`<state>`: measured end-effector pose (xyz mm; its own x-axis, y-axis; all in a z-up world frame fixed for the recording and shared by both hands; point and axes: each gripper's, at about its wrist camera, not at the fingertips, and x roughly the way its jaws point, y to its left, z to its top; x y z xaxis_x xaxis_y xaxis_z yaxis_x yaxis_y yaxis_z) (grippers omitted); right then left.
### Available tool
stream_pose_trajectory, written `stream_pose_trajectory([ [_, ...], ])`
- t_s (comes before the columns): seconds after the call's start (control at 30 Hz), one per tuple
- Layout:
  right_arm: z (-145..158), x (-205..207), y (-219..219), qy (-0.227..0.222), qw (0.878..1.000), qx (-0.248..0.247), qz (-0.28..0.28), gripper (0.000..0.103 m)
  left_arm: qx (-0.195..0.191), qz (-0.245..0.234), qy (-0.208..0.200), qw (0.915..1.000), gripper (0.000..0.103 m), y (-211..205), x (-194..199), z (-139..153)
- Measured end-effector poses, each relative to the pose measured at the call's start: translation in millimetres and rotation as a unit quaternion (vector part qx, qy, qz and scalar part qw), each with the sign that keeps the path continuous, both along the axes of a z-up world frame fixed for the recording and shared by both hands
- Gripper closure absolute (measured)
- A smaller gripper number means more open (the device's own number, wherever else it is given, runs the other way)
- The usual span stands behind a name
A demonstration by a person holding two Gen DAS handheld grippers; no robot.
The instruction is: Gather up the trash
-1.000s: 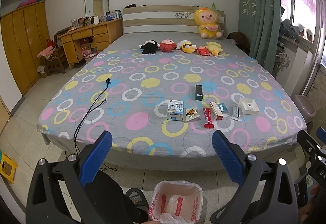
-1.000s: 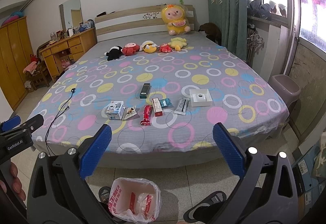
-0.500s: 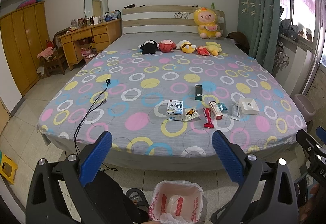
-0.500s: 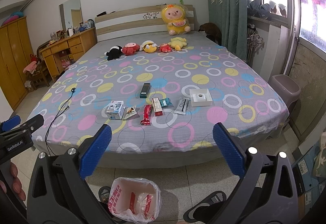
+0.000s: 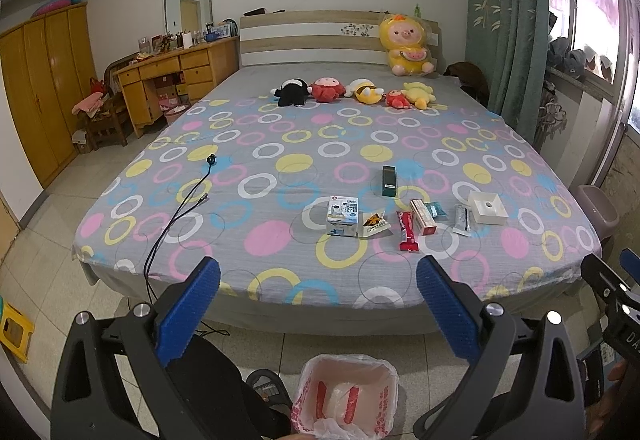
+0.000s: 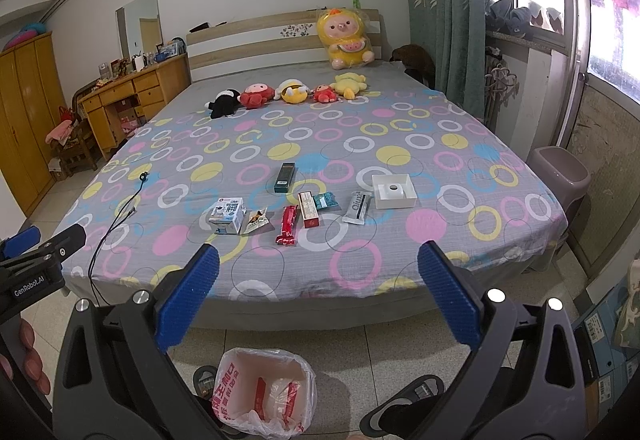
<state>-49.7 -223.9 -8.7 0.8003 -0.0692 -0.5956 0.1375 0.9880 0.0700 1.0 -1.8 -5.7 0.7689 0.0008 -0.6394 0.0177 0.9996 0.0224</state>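
Observation:
Trash lies in a row near the foot of the bed (image 5: 276, 240): a blue-white carton (image 5: 342, 215) (image 6: 227, 216), a small yellow packet (image 5: 375, 222), a red wrapper (image 5: 407, 230) (image 6: 288, 225), a red-white box (image 5: 422, 216), a teal packet (image 5: 434, 209), a silver sachet (image 5: 463, 219), a white tray (image 5: 488, 207) (image 6: 393, 191) and a dark green box (image 5: 389, 180). A bin lined with a white-red bag (image 5: 345, 392) (image 6: 263, 388) stands on the floor below. My left gripper (image 5: 318, 304) and right gripper (image 6: 318, 300) are open and empty, held short of the bed.
Several plush toys (image 5: 352, 92) sit at the head of the bed. A black cable (image 5: 176, 216) trails over the left bed edge. A purple bin (image 6: 560, 176) stands at the right, a wooden desk (image 5: 168, 80) and wardrobe at the left. Slippers (image 6: 404, 404) lie on the tiled floor.

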Motion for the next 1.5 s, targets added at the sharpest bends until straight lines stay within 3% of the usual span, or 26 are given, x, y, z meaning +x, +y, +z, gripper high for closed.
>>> stream_pose_trajectory([
  [0.63, -9, 4, -8, 0.006, 1.000, -0.016, -0.002, 0.006, 0.001, -0.010, 0.006, 0.9999, 0.007, 3, 11, -15],
  [1.13, -27, 101, -78, 0.059, 0.998, -0.033, -0.011, 0.006, 0.009, -0.015, 0.070, 0.9974, 0.007, -2, 139, -68],
  [1.5, -88, 216, -137, 0.136, 0.991, 0.002, -0.006, 0.006, 0.032, -0.033, 0.115, 0.9923, 0.007, -42, 246, -129],
])
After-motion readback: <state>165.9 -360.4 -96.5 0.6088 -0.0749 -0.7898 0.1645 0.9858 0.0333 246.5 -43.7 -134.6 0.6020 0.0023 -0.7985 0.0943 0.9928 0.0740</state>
